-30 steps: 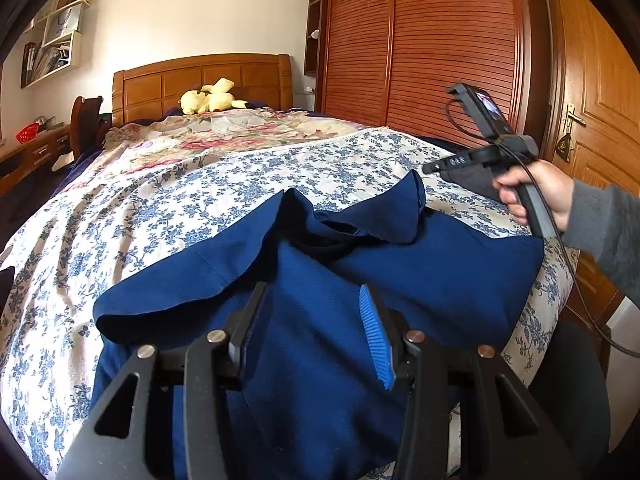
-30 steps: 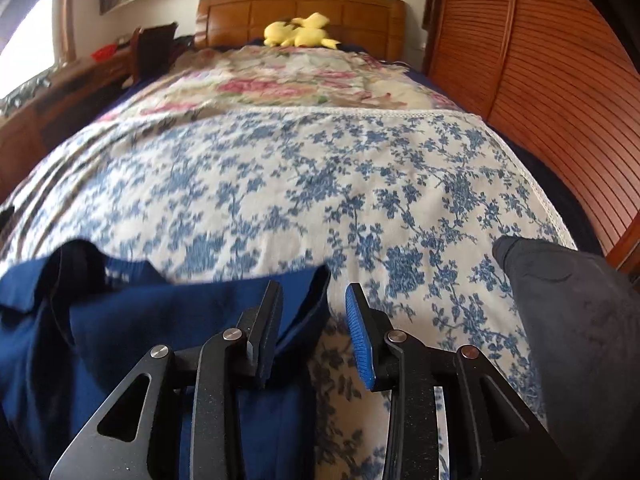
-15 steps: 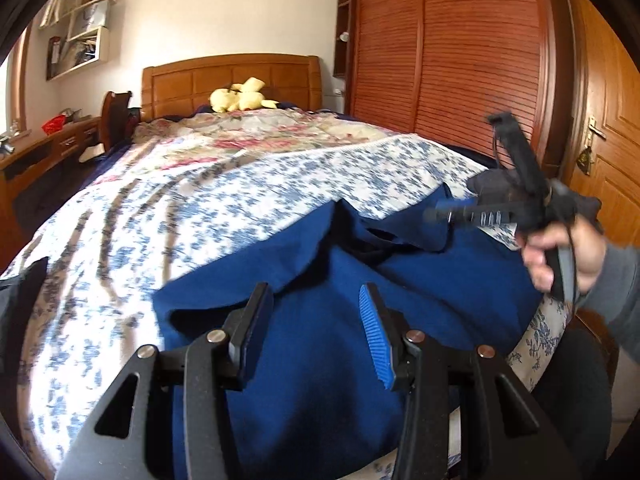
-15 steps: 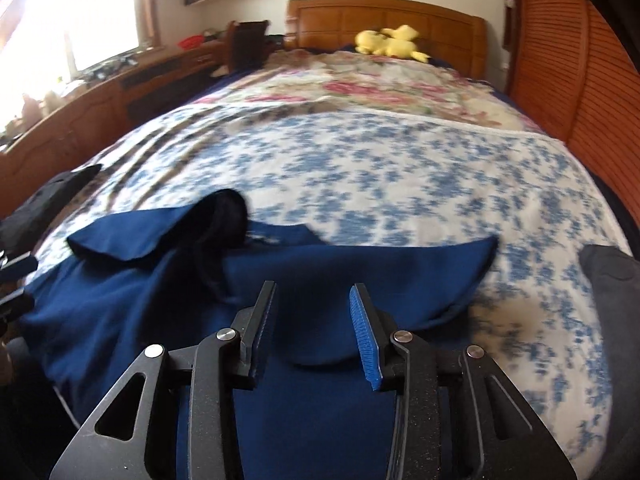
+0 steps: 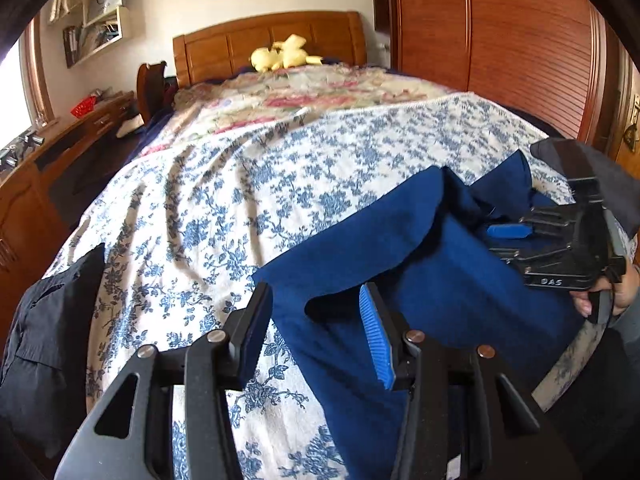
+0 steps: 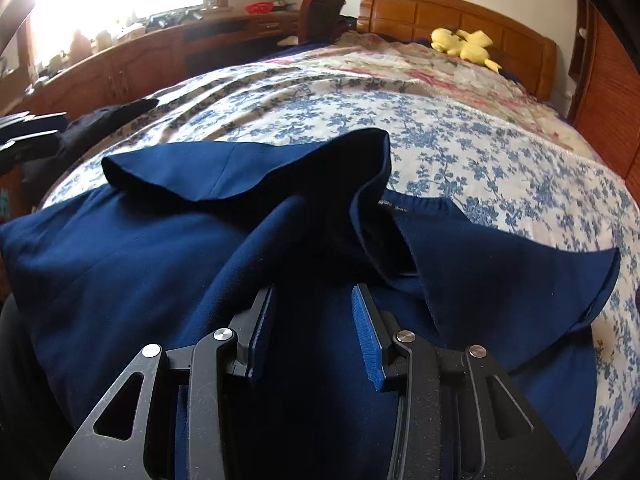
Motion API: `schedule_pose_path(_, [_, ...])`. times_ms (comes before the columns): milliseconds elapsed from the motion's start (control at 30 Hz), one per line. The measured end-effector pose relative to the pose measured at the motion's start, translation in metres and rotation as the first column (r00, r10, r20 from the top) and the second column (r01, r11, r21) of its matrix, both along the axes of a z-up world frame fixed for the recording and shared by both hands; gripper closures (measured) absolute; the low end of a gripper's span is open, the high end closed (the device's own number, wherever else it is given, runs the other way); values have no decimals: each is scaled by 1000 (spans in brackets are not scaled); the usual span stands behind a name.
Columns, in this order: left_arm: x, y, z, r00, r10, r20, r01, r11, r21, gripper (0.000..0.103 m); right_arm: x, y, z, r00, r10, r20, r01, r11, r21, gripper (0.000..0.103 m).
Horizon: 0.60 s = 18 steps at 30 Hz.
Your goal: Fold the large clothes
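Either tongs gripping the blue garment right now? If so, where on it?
No. Left tongs are open above the blue garment near its edge; right tongs are open above its middle. Neither grips the cloth.

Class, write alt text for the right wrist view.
A navy blue garment lies rumpled on a bed's blue-floral cover, the open right gripper hovering above it with nothing between its fingers. A yellow plush toy sits by the wooden headboard.
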<state>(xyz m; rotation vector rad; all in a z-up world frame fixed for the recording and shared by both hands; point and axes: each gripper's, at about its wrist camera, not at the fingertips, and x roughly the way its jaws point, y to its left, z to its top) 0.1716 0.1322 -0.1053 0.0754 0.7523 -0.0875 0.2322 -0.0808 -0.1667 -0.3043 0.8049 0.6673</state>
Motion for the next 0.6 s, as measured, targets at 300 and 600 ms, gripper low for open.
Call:
schedule_pose_path(300, [22,1,-33,990,-46,-135,46,999,-5,68,5,-3,-4,1000,-14,-15,14,1000,10,64])
schedule_pose_path(600, [55,2,-28,979,-65,-191,63,998,-18,102,0,-8,0,1000,-17,-6,17,999,27,64])
